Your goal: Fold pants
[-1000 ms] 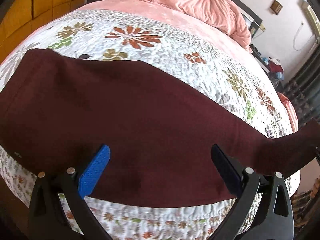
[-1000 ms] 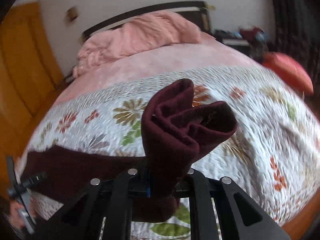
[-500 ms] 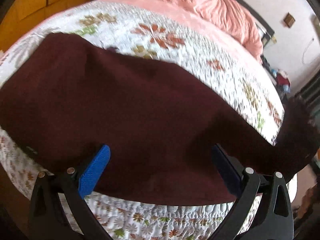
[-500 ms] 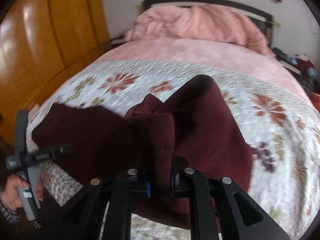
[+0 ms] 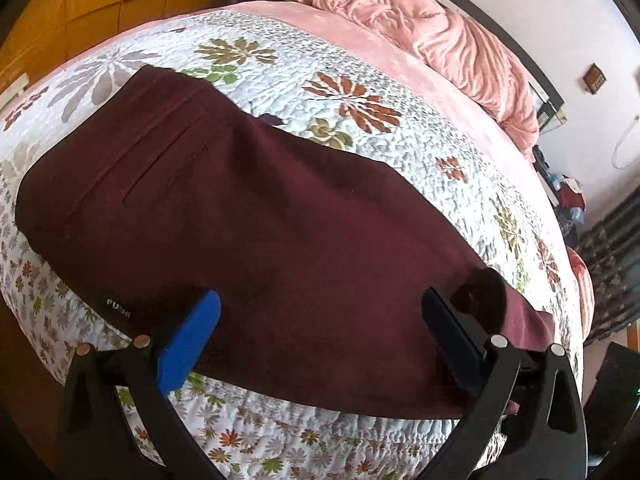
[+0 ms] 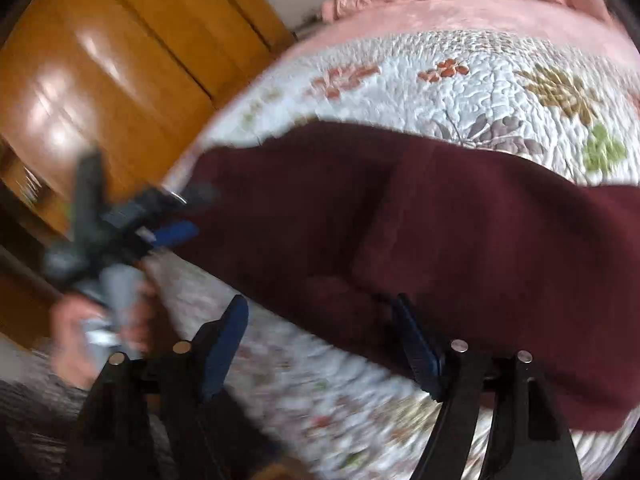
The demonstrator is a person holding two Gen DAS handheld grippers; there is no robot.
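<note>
Dark maroon pants [image 5: 260,232] lie flat across the floral quilt [image 5: 400,152] near the bed's front edge; they also show in the right wrist view [image 6: 460,232], where a folded layer lies on top. My left gripper [image 5: 320,340] is open and empty, hovering over the pants' near edge. My right gripper [image 6: 320,344] is open and empty, just above the pants' front edge. The left gripper also shows, blurred, at the left of the right wrist view [image 6: 160,220].
A rumpled pink blanket [image 5: 432,36] lies at the head of the bed. Wooden wardrobe doors [image 6: 100,80] stand to the left. Clutter [image 5: 568,192] sits beside the bed on the far right.
My right gripper carried the bunched pant end leftward over the laid pants, then opened and let it go. The left gripper stayed open above the near edge.
</note>
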